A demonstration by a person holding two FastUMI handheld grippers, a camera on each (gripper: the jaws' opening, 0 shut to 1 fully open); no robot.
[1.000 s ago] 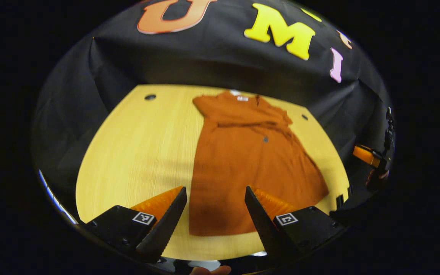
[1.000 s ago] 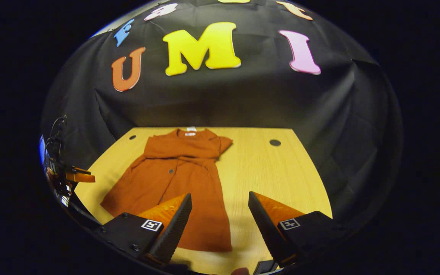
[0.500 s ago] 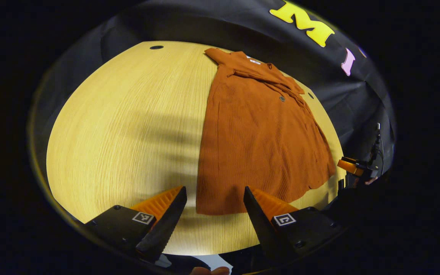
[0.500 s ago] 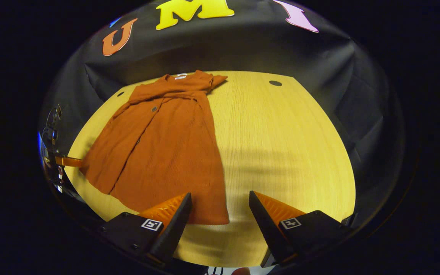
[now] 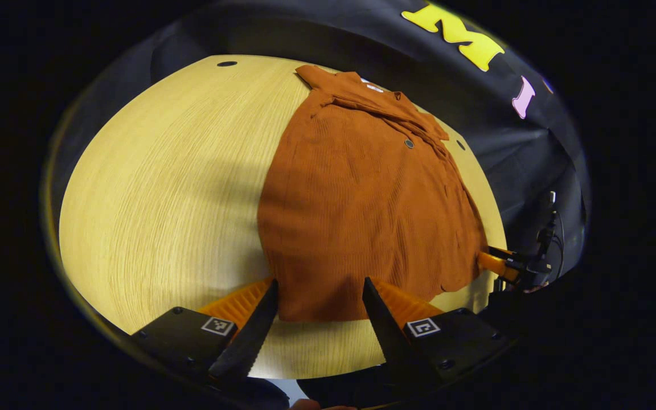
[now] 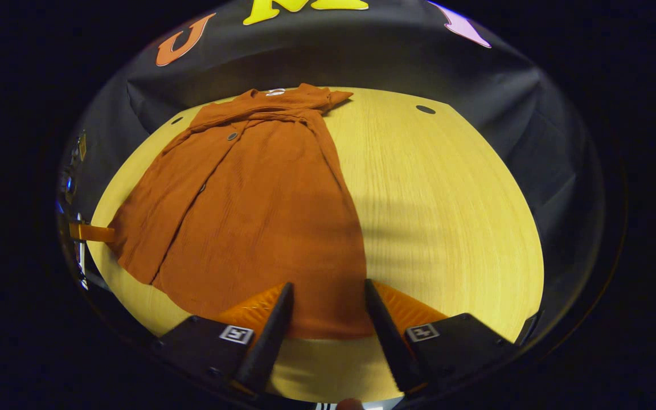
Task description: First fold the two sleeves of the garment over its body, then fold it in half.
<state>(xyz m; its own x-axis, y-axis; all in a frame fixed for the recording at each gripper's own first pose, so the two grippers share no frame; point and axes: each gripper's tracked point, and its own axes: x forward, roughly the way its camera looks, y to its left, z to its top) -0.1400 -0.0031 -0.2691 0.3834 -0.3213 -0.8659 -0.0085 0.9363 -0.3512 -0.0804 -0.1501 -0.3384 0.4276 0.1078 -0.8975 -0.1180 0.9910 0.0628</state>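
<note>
We see the rust-orange garment flat on the wooden bench, both sleeves folded in, collar far. Left tool spread, straddling the near-left hem corner. Right tool spread over the near-right hem corner. A white neck label, unreadable.

Garment: rust-orange ribbed fabric with dark round buttons down the front; lying flat and face-up on the light wooden desk; collar end, with a small white tag, pointing toward the far edge; hem lying nearest the cameras, widening toward the near edge; both sleeves are lying folded across the chest just below the collar; lower body is lying spread out, with long creases running down one side; near hem corners are sitting at the desk's front edge.
</note>
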